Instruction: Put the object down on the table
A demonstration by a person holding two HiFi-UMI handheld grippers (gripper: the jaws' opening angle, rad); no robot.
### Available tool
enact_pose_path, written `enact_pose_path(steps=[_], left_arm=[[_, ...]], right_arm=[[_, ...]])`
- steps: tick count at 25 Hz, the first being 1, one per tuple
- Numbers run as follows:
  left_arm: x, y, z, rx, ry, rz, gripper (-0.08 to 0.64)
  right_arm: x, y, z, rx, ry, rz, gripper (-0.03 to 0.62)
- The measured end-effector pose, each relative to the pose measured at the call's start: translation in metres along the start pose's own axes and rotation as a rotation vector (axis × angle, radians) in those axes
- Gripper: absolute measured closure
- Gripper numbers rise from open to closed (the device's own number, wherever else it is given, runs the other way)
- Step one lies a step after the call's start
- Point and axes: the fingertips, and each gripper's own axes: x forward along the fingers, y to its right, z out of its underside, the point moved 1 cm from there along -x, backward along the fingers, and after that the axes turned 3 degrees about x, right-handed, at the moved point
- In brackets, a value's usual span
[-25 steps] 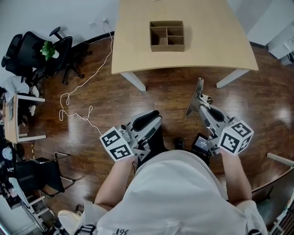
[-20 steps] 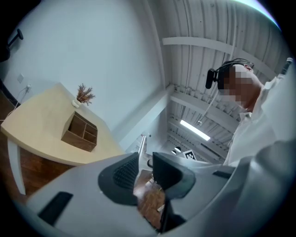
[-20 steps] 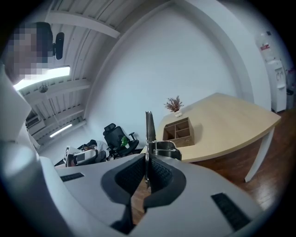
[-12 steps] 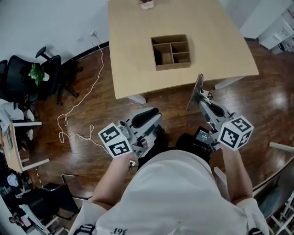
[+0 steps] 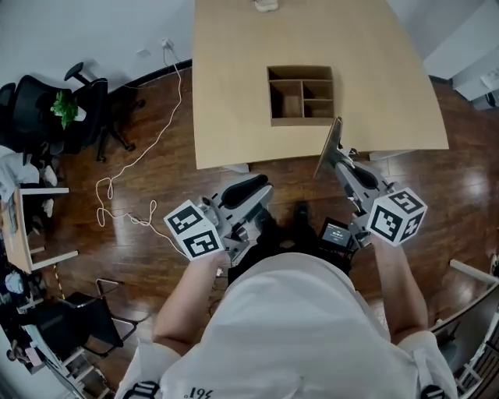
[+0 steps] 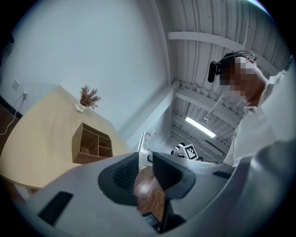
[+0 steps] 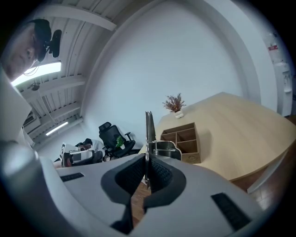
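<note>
My right gripper [image 5: 344, 160] is shut on a thin grey metal plate [image 5: 330, 146] that stands on edge, its top reaching the front edge of the light wooden table [image 5: 234, 93]. In the right gripper view the plate [image 7: 148, 134] rises straight up from between the pads of the right gripper [image 7: 147, 173], with a curved metal part behind it. My left gripper [image 5: 253, 191] hangs over the floor in front of the table. Between the pads of the left gripper [image 6: 147, 162] only brown floor shows, so it is open and holds nothing.
A wooden compartment box [image 5: 301, 95] sits on the table near its front edge, and a small vase [image 5: 266, 5] stands at the far edge. On the floor at left are a white cable [image 5: 148, 148], a black office chair [image 5: 86, 101] and a small side table [image 5: 31, 226].
The table and box have come nearer in the head view. Both grippers now sit closer to the table's front edge, the plate's top overlapping it. The grips have not changed.
</note>
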Motion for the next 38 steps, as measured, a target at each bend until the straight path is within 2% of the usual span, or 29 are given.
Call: enact_pose_path(steps=[8,17,22,30,38], left_arm=[[0.022,-0.019,-0.005,0.002,0.007,-0.048,0.488],[0.044,-0.059,-0.007,0.035,-0.007,-0.074,0.488],[0.057,-0.087,0.000,0.044,-0.048,-0.093,0.488],[0.076,-0.108,-0.007,0.033,-0.057,-0.094,0.488],[0.082,-0.116,-0.005,0.000,-0.060,-0.091,0.488]], right_arm=[[0.032,0.015,-0.022,-0.040,-0.028,-0.036,0.588],[0.079,0.025,-0.037,-0.082,-0.047,-0.047,0.588],[0.111,0.036,-0.044,-0.109,-0.052,-0.035,0.588],[0.156,0.051,-0.064,-0.127,-0.045,-0.017,0.588],[0.198,0.067,-0.048,-0.124,-0.109,0.020,0.588]])
